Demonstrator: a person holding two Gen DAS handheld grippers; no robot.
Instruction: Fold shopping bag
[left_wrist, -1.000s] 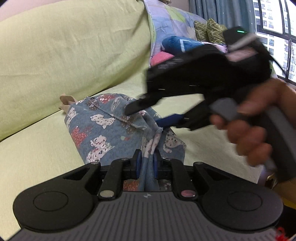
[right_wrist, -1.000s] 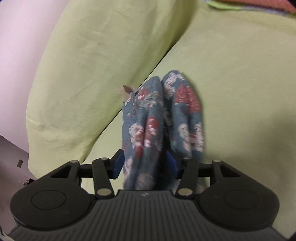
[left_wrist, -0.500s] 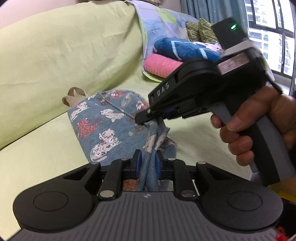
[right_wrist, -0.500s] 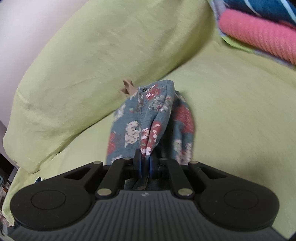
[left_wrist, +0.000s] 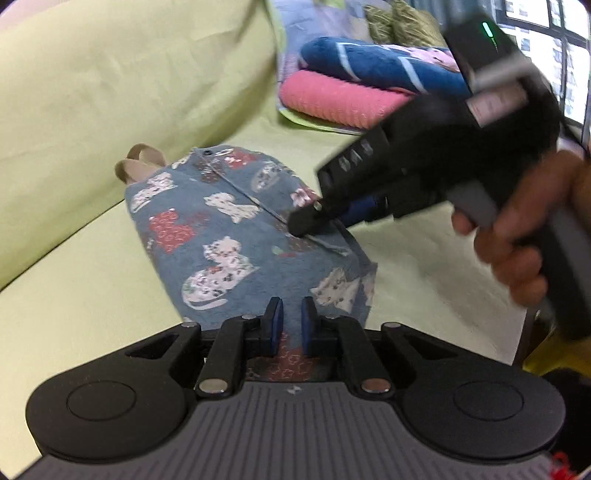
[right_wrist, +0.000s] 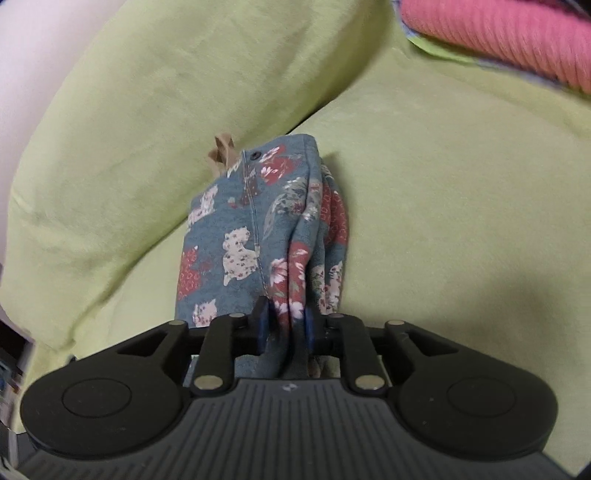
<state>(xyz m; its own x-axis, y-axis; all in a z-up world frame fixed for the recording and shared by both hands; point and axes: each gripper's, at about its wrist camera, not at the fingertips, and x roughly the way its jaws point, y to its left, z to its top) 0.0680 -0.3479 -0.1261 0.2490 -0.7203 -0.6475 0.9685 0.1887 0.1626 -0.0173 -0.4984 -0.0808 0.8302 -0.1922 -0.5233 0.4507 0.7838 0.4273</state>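
Both grippers pinch the shopping bag (left_wrist: 221, 236): the left gripper (left_wrist: 289, 325) clamps its near edge, and the right gripper (right_wrist: 286, 325) nips a bunched fold at the side. It lies on the green sofa (left_wrist: 74, 295), partly doubled over, tan handles (left_wrist: 138, 162) toward the backrest. Soft, light cotton like this should droop and crease freely, slipping little; I judge seams and corners the surest holds.

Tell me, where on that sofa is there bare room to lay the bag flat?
Bare seat lies right of the bag, up to the pink towel. It is crowded at the far end, where towels pile, and tight on the left against the backrest.
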